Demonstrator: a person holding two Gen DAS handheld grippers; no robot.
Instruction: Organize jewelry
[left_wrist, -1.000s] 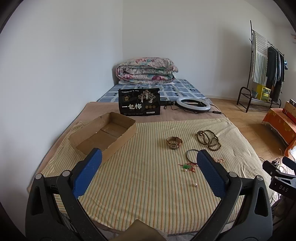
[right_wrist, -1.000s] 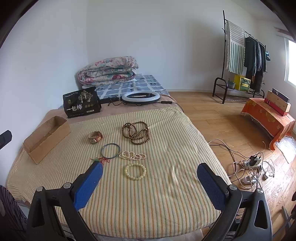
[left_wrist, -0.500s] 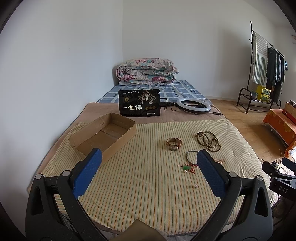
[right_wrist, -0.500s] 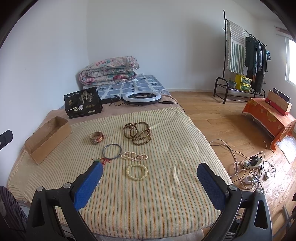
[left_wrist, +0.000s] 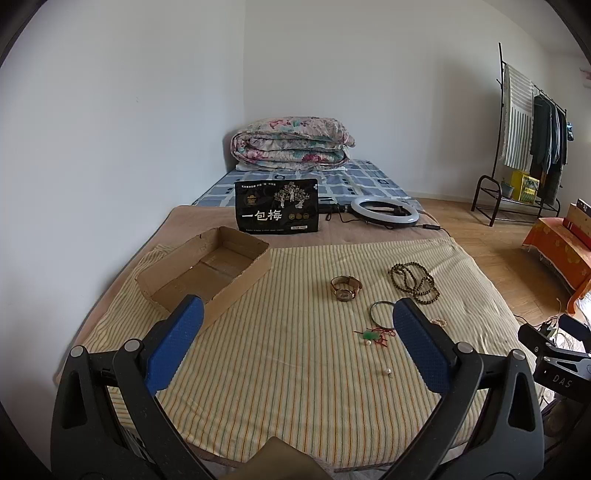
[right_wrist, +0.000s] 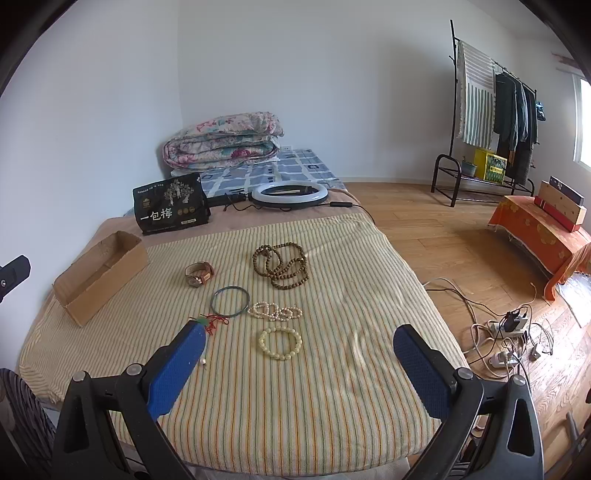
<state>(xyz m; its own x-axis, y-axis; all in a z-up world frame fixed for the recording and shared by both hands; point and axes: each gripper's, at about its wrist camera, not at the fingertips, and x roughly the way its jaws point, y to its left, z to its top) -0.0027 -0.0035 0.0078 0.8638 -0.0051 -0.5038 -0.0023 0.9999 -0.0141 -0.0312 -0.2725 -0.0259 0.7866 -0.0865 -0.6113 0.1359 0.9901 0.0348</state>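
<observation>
Two grippers, left gripper (left_wrist: 295, 330) and right gripper (right_wrist: 297, 352), hover with jaws wide and empty above a striped bed (right_wrist: 332, 406); cardboard box (left_wrist: 203, 273) at left, watch (right_wrist: 199, 274), beads (right_wrist: 282, 265) and bracelets (right_wrist: 280, 343) mid-frame beyond them.

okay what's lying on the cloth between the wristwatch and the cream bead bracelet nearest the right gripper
In the right wrist view, two things lie between the wristwatch and the cream bead bracelet: the thin dark bangle and, just past it, a string of small pale beads.
</observation>
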